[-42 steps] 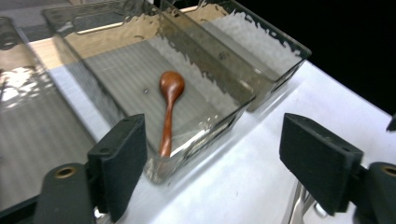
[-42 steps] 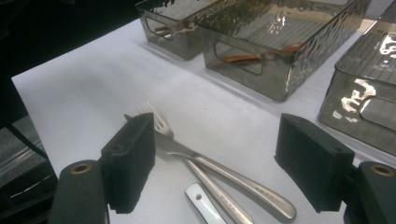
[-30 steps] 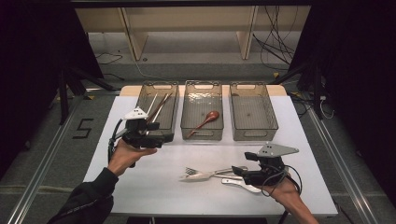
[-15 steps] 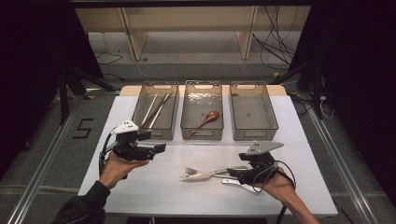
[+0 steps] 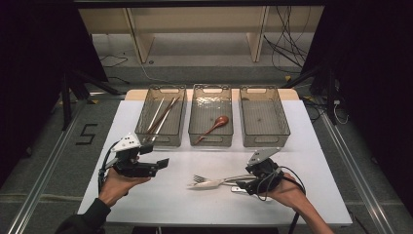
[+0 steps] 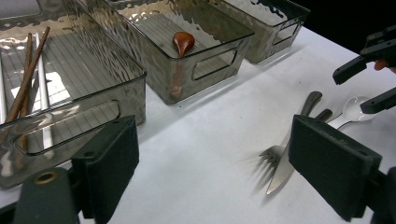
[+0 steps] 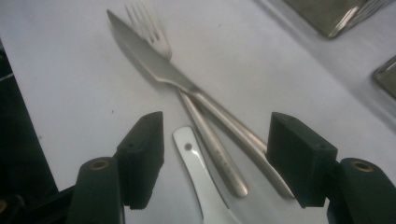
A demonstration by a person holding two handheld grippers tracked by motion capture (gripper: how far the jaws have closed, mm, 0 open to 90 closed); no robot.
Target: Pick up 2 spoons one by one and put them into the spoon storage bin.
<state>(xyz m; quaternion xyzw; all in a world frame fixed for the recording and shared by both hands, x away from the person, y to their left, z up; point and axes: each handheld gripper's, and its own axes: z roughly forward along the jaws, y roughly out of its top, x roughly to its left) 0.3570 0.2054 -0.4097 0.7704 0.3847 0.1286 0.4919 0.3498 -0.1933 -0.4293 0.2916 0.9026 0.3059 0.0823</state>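
Observation:
A metal fork (image 5: 197,179), a metal knife (image 5: 210,184) and a white spoon (image 5: 239,189) lie together on the white table (image 5: 311,161). My right gripper (image 5: 245,182) is low over their handles, pointing left. In the right gripper view its jaws (image 7: 219,158) straddle the knife (image 7: 144,56) handle, the fork (image 7: 215,149) handle and the white spoon (image 7: 196,168) handle. The jaws have just been closing, and the pads grip nothing. My left gripper (image 5: 159,165) hovers at the front left, open and empty (image 6: 219,170), facing the cutlery.
Three clear trays stand in a row at the back. The left tray (image 5: 146,131) holds chopsticks (image 5: 163,114), the middle tray (image 5: 210,141) a brown spoon (image 5: 216,123), and the right tray (image 5: 265,139) has nothing in it. Bare table lies between the grippers.
My left gripper has drawn back from the left tray toward the table's front edge. The right gripper has slid left over the cutlery handles, and its jaws have narrowed.

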